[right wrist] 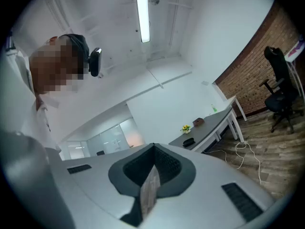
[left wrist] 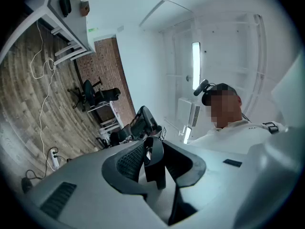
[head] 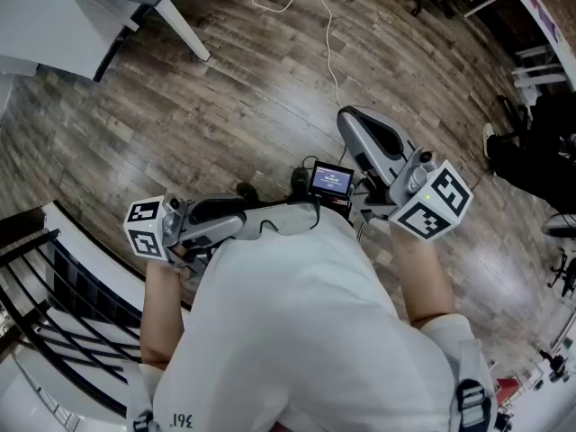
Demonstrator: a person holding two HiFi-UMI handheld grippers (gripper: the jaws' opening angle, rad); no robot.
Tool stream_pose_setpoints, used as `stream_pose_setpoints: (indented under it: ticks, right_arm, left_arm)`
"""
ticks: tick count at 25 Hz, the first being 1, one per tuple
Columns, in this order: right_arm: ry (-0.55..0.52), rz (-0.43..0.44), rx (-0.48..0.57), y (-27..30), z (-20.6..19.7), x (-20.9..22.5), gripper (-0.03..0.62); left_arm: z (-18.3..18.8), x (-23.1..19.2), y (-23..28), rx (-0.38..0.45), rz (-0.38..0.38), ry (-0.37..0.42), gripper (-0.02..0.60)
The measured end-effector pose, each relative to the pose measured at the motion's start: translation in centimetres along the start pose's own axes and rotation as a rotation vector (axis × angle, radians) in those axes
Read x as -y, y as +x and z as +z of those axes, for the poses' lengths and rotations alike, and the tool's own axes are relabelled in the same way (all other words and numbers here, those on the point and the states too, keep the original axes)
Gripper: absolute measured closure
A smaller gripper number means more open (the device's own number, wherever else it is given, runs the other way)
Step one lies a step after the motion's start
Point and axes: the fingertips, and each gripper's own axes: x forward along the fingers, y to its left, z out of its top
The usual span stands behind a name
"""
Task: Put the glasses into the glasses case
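In the head view my left gripper (head: 245,222) is held level in front of the person's chest and points right. The glasses (head: 286,218), dark-framed with clear lenses, stick out from its tip. In the left gripper view a black part of the glasses (left wrist: 154,160) stands upright between the jaws of the left gripper (left wrist: 155,157), which is shut on it. My right gripper (head: 349,122) points away over the wooden floor. Its jaws in the right gripper view (right wrist: 152,157) are shut with nothing between them. A small dark oblong thing (right wrist: 188,141) lies on the grey desk; I cannot tell whether it is the case.
The grey desk (head: 85,12) on white legs stands at the far left. A white cable (head: 326,34) trails over the floor. A black railing (head: 49,309) runs at the lower left. A small lit screen (head: 331,180) sits at the person's chest. Black office chairs (right wrist: 281,92) stand by a brick wall.
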Motion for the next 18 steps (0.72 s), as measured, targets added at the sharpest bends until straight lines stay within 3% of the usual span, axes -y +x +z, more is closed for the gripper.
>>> stream_pose_setpoints:
  ticks: [5,18]
  right_arm:
    - [-0.077,0.02,-0.008,1.1,0.3,0.6,0.585]
    - [-0.153,0.01,-0.047,1.8,-0.5,0.6,0.585]
  left_arm:
    - [0.9,-0.6,-0.3,0.017,0.013,0.045,0.454]
    - [0.9,-0.9,-0.7,0.021,0.017,0.038,0.454]
